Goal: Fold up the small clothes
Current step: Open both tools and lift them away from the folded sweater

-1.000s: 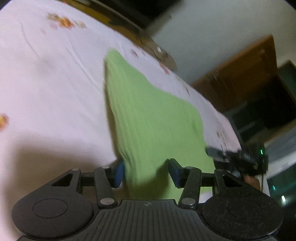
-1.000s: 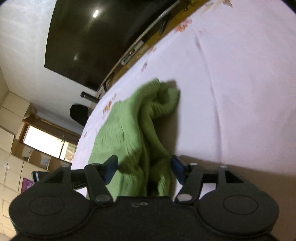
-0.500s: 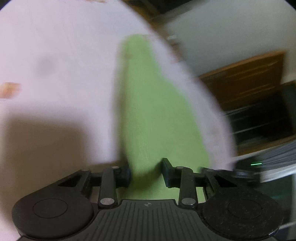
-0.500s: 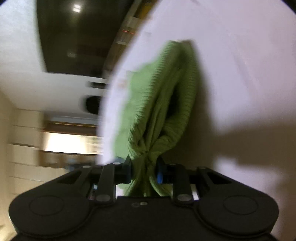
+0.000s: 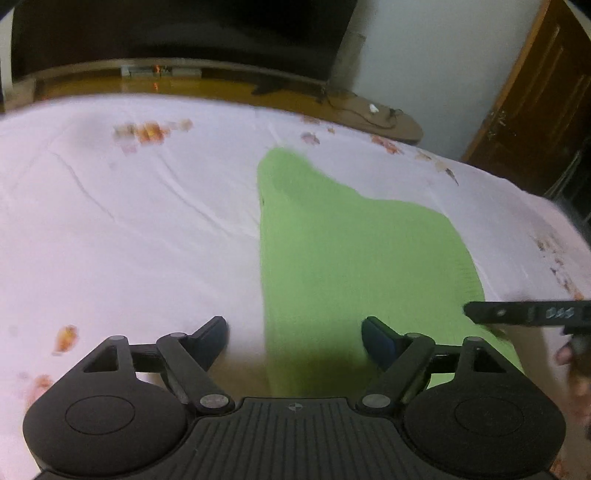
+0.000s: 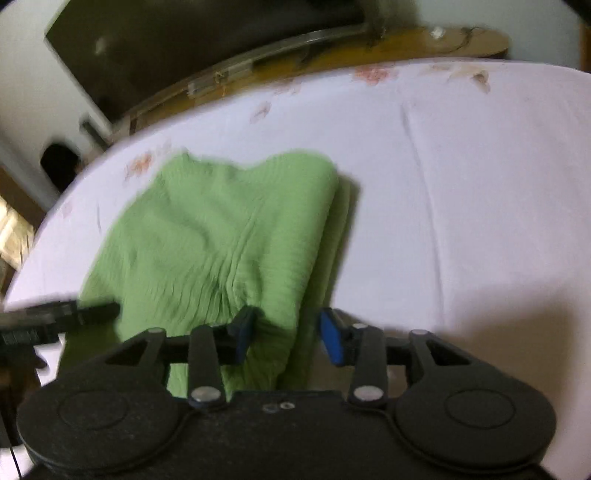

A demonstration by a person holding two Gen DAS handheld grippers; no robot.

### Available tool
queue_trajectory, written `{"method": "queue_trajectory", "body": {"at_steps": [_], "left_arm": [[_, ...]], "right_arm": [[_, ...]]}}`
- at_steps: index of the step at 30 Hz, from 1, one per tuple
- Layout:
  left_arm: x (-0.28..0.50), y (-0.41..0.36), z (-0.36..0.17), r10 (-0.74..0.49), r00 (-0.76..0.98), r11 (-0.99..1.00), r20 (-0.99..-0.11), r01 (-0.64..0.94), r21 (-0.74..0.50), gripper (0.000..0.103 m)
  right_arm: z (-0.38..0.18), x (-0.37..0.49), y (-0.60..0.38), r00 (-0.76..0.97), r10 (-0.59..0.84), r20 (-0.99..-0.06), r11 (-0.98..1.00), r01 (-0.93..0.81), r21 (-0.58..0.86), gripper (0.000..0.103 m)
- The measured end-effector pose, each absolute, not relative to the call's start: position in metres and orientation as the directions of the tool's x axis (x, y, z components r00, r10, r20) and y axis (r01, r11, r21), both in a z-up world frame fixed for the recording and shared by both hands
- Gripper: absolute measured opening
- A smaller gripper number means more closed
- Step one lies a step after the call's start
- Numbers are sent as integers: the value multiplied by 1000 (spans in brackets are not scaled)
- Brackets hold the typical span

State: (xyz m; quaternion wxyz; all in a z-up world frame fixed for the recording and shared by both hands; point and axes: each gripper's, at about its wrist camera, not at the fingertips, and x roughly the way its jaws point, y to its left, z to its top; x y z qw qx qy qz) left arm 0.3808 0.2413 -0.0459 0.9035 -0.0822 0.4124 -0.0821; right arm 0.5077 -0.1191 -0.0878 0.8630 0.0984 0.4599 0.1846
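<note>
Since half a second ago both hand-held grippers have let go: the left hand-held gripper (image 5: pixel 295 334), then pinched on the green knit garment (image 5: pixel 354 254), now has its jaws spread wide, with the cloth's left edge lying between its blue pads (image 5: pixel 380 341) and untouched by either. The right hand-held gripper (image 6: pixel 286 334), which had a bunched fold clamped tight, is now parted too, its blue pads (image 6: pixel 332 341) either side of a rumpled ridge of the garment (image 6: pixel 221 236); whether the left pad still brushes the cloth cannot be told through the blur. The garment lies on the bed, on a white sheet (image 5: pixel 122 229) printed with small orange flowers. The left wrist view shows it as a flat, smooth shape narrowing towards the far end, with the tip of the other gripper reaching in at the right edge. Only the right wrist view shows the wrinkles and the doubled layers stacked along the garment's right side. Beyond the bed, the left view takes in a dark television (image 5: pixel 177 29) on a wooden stand and a brown door (image 5: pixel 535 99); the right view shows the same screen, blurred.
</note>
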Motion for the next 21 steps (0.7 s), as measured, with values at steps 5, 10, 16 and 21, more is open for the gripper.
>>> {"method": "queue_trajectory", "body": {"at_steps": [5, 10, 16, 21], "left_arm": [[334, 222, 8, -102, 715, 995, -692, 74, -69, 103], [286, 200, 53, -78, 771, 997, -632, 70, -38, 103], [216, 172, 82, -71, 813, 997, -578, 60, -39, 103], [153, 141, 94, -84, 830, 996, -552, 89, -18, 103]], "right_arm": [[-42, 458, -133, 608, 402, -684, 915, -242, 323, 76], [1, 406, -137, 678, 413, -608, 909, -269, 318, 89], [34, 342, -154, 742, 390, -545, 917, -257, 306, 93], [43, 281, -166, 768, 369, -523, 927, -263, 267, 93]]}}
